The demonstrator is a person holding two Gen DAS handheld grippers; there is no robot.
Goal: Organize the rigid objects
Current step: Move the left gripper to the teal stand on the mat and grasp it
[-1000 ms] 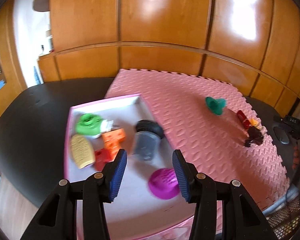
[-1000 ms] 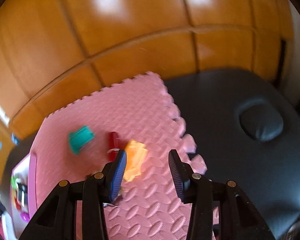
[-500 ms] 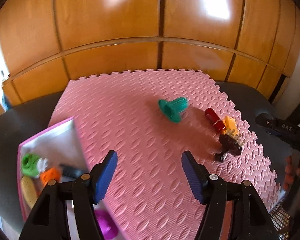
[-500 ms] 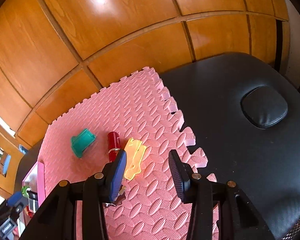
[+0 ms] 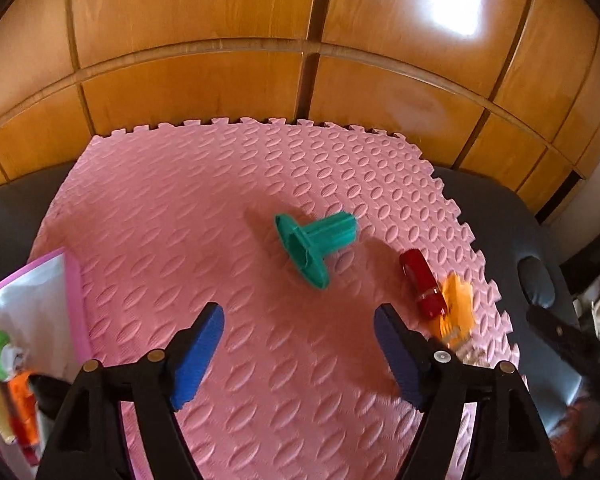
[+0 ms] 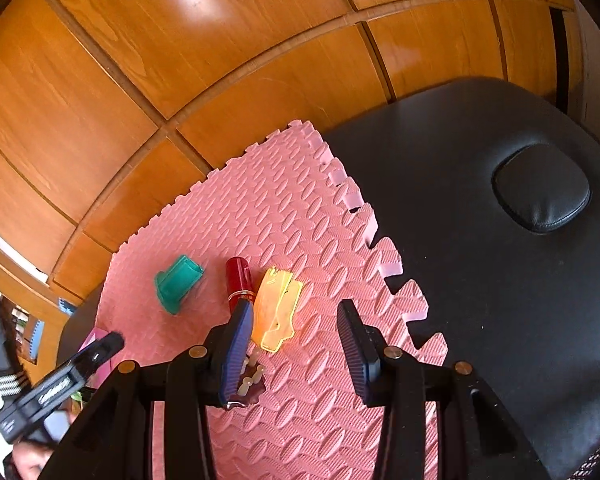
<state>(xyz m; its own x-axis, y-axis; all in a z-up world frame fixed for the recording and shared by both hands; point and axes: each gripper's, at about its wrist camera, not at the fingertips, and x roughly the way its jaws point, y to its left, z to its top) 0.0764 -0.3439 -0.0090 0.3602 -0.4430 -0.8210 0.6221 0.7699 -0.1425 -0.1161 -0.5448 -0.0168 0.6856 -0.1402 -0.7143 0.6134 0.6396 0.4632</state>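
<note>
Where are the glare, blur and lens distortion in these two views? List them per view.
Left wrist view: white glare on the wooden panels; the teal piece slightly motion-smeared; strong fisheye curving, dark corners. Right wrist view: softer glare on the panels; the yellow piece sharp; panel seams bowed.

Mat (image 5: 228, 240) was pink with oval embossed pattern. On mat: teal spool (image 5: 318, 242), red tube (image 5: 422, 282), orange-yellow translucent piece (image 6: 276, 312). Gripper pads (image 5: 198, 354) blue.

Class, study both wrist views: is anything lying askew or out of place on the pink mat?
Yes. The teal flanged piece lies tipped on its side on the pink mat. Beside it the red tube lies flat, overlapping the orange plastic piece. All remain outside the tray.
</note>
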